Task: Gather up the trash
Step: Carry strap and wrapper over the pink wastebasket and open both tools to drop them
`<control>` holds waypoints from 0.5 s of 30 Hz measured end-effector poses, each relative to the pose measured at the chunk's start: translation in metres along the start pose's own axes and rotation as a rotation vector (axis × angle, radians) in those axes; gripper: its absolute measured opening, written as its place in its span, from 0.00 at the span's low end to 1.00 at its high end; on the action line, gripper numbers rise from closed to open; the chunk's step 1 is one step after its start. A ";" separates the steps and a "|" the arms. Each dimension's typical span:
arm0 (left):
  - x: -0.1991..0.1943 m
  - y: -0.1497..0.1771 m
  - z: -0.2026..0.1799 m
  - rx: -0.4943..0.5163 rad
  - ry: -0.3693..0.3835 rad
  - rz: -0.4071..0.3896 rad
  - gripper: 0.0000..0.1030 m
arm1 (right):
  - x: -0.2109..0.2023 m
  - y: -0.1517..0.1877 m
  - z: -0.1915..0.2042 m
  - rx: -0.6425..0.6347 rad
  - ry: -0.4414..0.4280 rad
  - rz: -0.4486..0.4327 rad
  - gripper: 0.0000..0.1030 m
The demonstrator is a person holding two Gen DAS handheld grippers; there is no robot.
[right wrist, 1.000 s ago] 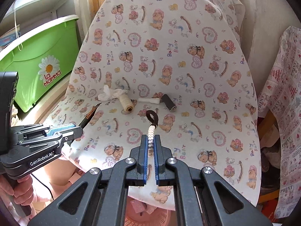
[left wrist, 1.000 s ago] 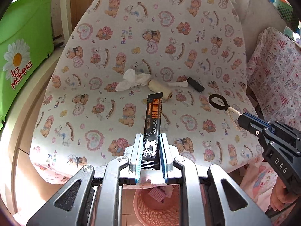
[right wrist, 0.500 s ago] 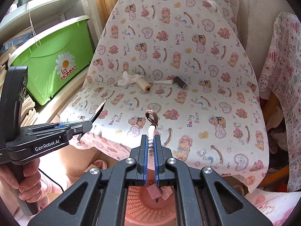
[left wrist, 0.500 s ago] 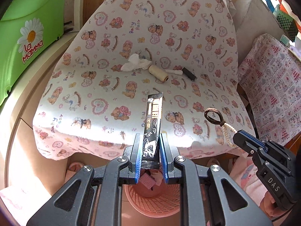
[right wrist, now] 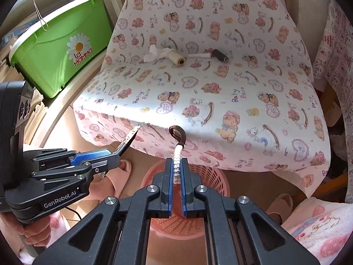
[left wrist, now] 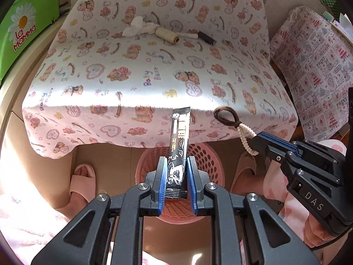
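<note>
1. Trash in my left gripper [left wrist: 175, 177]: a black sachet [left wrist: 179, 142], clamped between both blue pads and standing upright, its top end level with the front edge of the bear-print cloth [left wrist: 154, 70].
2. My right gripper [right wrist: 175, 176] is clenched on a beaded cord [right wrist: 177, 156] with a brown loop [right wrist: 177, 132] at its free end, sticking up from the fingertips.
3. Both loads hang above a pink perforated basket [right wrist: 205, 174] that stands on the floor just in front of the covered seat.
4. Still lying on the cloth near its back, in a row: a crumpled white tissue [left wrist: 139, 25], a cream thread spool [left wrist: 167, 34], a small white piece [left wrist: 190, 35] and a dark spool [left wrist: 206, 38].
5. A green bin [right wrist: 59, 42] with a daisy label sits to the left; pink slippers [left wrist: 82, 181] flank the basket.
</note>
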State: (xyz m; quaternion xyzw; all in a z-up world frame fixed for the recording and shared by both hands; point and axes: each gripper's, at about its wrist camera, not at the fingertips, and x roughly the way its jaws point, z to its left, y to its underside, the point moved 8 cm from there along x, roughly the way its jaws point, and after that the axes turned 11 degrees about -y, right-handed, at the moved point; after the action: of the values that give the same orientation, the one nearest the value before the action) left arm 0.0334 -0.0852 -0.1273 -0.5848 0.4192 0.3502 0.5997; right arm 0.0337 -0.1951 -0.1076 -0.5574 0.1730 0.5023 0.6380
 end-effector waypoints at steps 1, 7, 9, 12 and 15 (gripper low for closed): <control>0.006 0.004 -0.002 0.006 0.003 0.026 0.17 | 0.006 0.003 -0.001 0.001 0.003 0.025 0.06; 0.038 0.019 0.003 -0.046 0.033 0.175 0.17 | 0.036 0.025 -0.013 0.081 -0.036 0.152 0.06; 0.050 0.026 0.005 -0.068 0.044 0.231 0.17 | 0.046 0.032 -0.017 0.140 -0.081 0.188 0.06; 0.070 0.038 0.006 -0.106 0.058 0.314 0.17 | 0.066 0.046 -0.024 0.177 -0.069 0.255 0.06; 0.086 0.046 0.005 -0.113 0.042 0.364 0.17 | 0.082 0.060 -0.026 0.168 -0.032 0.309 0.06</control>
State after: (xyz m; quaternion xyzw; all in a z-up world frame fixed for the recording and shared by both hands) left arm 0.0262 -0.0828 -0.2244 -0.5394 0.5101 0.4636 0.4836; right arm 0.0285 -0.1891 -0.2126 -0.4608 0.2879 0.5868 0.6003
